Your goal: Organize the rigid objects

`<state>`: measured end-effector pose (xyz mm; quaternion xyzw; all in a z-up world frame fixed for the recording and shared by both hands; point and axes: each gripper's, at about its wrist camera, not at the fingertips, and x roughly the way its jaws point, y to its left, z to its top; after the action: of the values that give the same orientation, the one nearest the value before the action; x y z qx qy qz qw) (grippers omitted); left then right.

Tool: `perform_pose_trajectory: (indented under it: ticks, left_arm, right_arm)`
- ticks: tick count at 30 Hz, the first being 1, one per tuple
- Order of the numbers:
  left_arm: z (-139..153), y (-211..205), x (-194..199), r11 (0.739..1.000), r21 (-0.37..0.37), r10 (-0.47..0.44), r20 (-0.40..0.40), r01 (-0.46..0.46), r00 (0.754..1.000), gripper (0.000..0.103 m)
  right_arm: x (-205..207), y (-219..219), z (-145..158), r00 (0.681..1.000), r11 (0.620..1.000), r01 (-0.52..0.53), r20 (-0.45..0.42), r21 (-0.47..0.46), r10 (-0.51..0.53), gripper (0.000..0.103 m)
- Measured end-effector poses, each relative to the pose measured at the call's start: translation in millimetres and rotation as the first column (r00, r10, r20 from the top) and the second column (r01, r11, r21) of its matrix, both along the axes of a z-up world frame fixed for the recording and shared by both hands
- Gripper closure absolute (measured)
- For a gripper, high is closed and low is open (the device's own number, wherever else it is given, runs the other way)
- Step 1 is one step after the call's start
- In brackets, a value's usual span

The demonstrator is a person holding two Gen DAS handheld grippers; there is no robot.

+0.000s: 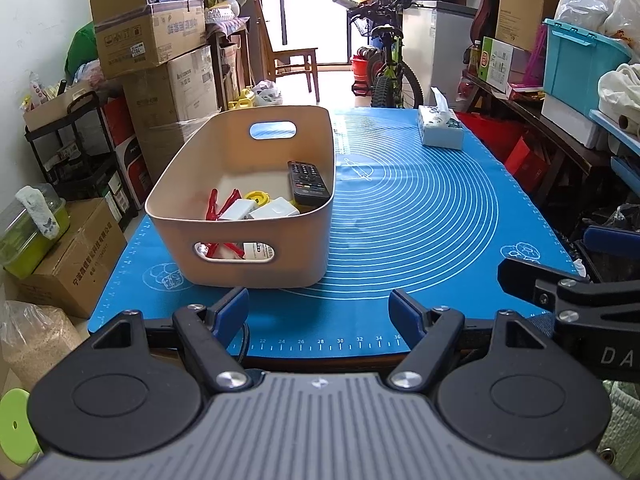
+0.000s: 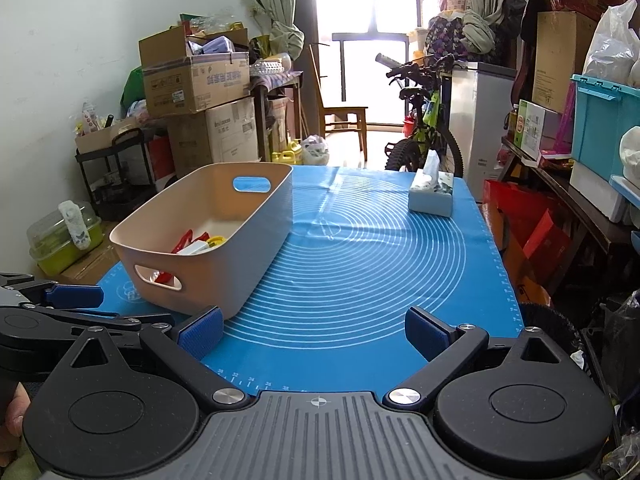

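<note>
Both grippers – left [image 1: 319, 312], right [image 2: 316, 334] – spread wide, empty, low over mat [image 1: 420, 220]. Bin [image 1: 240, 224] on mat's left w/ clips [image 1: 218, 204], boxes [image 1: 276, 209]. Remote [image 1: 307, 182] seen only in left view – hidden by bin wall in right.

Bare mat [image 1: 420, 220] between bin [image 1: 248, 248] and tissues [image 1: 440, 128]

Beige bin [image 2: 224, 240] on blue mat [image 2: 360, 280], tissue box [image 2: 432, 196] beyond.

A cluttered home storeroom was shown — stacked boxes [image 1: 152, 28], a bicycle [image 1: 386, 68], a chair [image 2: 344, 116] and curtains [image 2: 276, 4] were crowded around the table [image 2: 360, 272].
</note>
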<state>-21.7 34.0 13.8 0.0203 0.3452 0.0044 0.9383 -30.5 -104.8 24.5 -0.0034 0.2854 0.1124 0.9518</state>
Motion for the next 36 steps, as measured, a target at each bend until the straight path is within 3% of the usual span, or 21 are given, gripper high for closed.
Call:
perform_pose_trajectory:
  ticks: [36]
  left_arm:
    - [5.8, 4.5, -2.2, 1.000, -0.008, -0.002, 0.021, 0.002, 1.000, 0.026]
  right_arm:
    - [-1.9, -1.3, 0.7, 1.000, 1.000, 0.001, 0.008, -0.001, -0.001, 0.006]
